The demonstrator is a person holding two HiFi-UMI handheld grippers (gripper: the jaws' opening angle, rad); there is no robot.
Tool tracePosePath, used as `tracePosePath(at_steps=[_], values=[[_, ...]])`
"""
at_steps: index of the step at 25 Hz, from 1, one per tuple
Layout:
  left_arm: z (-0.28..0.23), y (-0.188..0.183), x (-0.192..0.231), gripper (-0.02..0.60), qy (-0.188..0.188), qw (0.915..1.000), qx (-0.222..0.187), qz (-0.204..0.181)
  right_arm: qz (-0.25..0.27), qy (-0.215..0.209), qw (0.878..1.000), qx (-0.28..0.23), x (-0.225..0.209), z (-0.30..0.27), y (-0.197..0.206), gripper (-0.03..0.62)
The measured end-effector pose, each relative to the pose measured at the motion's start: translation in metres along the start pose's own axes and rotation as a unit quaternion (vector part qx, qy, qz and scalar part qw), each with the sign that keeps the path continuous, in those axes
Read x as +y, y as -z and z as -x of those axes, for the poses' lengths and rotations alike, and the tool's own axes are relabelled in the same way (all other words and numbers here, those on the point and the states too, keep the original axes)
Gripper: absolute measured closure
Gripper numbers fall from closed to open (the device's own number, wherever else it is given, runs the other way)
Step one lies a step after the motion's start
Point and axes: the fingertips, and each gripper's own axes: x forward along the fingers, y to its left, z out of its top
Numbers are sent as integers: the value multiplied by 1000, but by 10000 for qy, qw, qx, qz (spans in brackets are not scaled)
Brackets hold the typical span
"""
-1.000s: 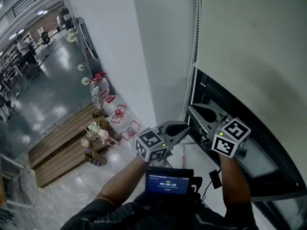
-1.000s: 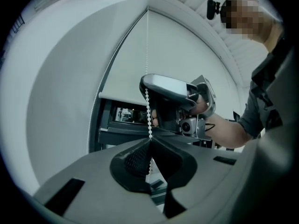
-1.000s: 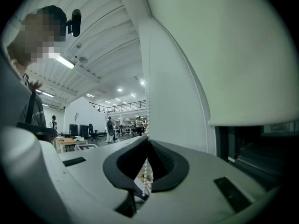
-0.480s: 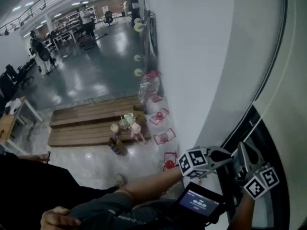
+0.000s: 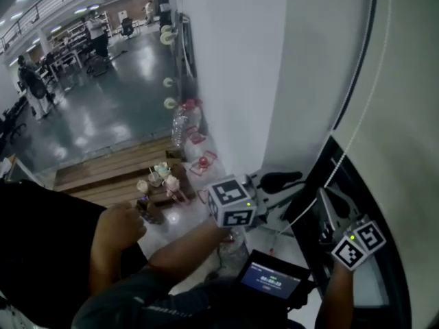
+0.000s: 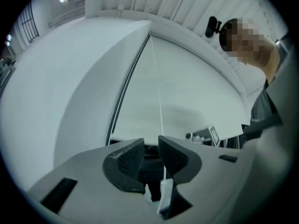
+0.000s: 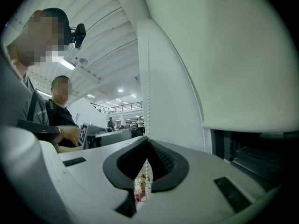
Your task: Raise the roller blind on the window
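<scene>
The pale roller blind (image 5: 411, 115) hangs over the dark window frame (image 5: 321, 162); its lower hem shows in the left gripper view as roller blind (image 6: 187, 101). A white bead chain (image 5: 357, 125) runs down beside it. My right gripper (image 5: 324, 201) is shut on the bead chain (image 7: 148, 125), which passes between its closed pads and hangs below them. My left gripper (image 5: 282, 190) sits higher and to the left. Its jaws have just been opening, and the chain (image 6: 160, 111) runs loose through the gap of the left gripper (image 6: 150, 146), close to the right pad.
A white wall (image 5: 233, 67) borders the window on the left. Below lie a wooden platform (image 5: 110, 173) with small toys and a water bottle (image 5: 180, 125). A screen device (image 5: 271, 279) sits at my chest. Another person's hand (image 5: 120, 228) is at lower left.
The left gripper has risen along the chain and its jaws have opened. The right gripper stays shut on the chain, barely moving. The head view swung left, then partway back toward the window.
</scene>
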Motion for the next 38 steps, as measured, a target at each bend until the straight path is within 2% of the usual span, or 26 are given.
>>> tracePosePath(at_steps=[3, 5, 9, 14, 15, 16, 22, 31, 34, 38], values=[[-10, -63, -8, 480, 243, 9984, -505, -49, 8, -75, 10000, 11, 7, -2, -1, 594], [-20, -95, -14, 480, 466, 9966, -663, -119, 26, -123, 9999, 16, 13, -4, -1, 594], [-44, -125, -32, 480, 758, 9950, -429, -493, 37, -204, 9998, 18, 19, -6, -2, 594], [-61, -117, -34, 483, 679, 9949, 81, -745, 62, -247, 9997, 40, 27, -7, -3, 594], [-61, -115, -36, 551, 703, 9947, 109, -744, 57, -236, 9997, 41, 27, -6, -4, 594], [-61, -113, -38, 569, 720, 9948, 91, -719, 51, -222, 9997, 42, 27, -5, -4, 594], [-57, -110, -37, 576, 724, 9953, -17, -637, 38, -206, 9998, 10, 27, -4, -2, 594], [-47, -102, -38, 578, 631, 9953, -114, -722, -44, -211, 9998, 22, 28, -6, 7, 594], [-43, -96, -41, 579, 598, 9949, -119, -798, -77, -198, 9997, 82, 31, -6, 14, 594], [-35, -77, -40, 580, 495, 9963, 2, -701, -156, -172, 9993, 291, 33, -7, 36, 594]])
